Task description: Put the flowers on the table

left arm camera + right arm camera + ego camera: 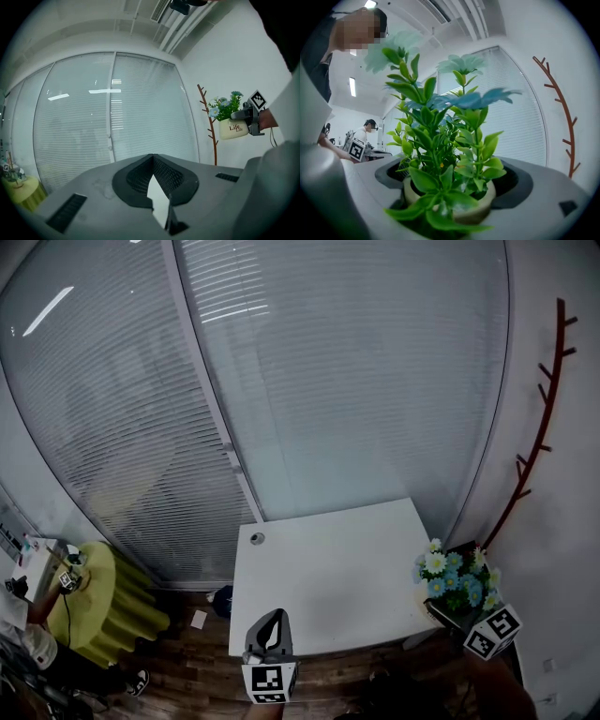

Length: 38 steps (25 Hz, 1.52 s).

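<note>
A cream pot of blue and white flowers hangs in the air just off the right edge of the white table, with my right gripper shut on the pot. In the right gripper view the pot sits between the jaws and the green leaves and blue blooms fill the middle. The left gripper view shows the same flower pot far right, held up. My left gripper hovers at the table's near edge, its jaws meeting at the tips with nothing between them.
Glass walls with blinds stand behind the table. A brown branch-shaped rack is fixed to the right wall. A round stand with a yellow-green cloth sits at left, a person beside it. Wooden floor shows below the table.
</note>
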Each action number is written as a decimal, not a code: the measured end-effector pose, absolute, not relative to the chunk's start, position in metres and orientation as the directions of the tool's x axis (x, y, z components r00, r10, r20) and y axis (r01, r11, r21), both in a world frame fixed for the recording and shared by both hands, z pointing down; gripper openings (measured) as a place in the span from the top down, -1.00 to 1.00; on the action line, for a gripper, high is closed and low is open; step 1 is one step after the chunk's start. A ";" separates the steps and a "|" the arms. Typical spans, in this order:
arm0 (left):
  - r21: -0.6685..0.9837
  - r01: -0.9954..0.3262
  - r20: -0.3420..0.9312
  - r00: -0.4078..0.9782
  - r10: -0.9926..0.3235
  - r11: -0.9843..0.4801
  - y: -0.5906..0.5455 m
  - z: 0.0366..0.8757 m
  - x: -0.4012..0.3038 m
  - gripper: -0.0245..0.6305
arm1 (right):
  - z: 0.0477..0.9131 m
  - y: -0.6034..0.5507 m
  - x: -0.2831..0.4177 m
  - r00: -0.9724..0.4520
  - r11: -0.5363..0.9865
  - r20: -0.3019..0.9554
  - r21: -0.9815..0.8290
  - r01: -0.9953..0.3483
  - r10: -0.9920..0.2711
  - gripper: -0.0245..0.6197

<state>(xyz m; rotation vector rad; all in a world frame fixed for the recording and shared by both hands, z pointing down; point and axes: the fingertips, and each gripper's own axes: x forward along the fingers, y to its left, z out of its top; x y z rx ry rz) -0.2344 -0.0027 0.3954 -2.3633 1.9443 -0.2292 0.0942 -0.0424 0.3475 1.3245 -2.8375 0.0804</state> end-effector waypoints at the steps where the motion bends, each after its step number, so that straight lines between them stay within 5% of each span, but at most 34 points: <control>1: -0.138 -0.972 0.074 0.181 -0.981 -0.190 -0.003 0.399 -0.237 0.91 | 0.349 -0.044 0.092 -0.646 0.645 0.033 -0.040 -0.763 -0.763 -0.69; 38: -0.192 -0.974 0.132 0.097 -0.986 -0.122 -0.169 0.412 -0.231 0.91 | 0.393 -0.235 0.041 -0.782 0.779 0.038 -0.067 -0.624 -0.623 -0.69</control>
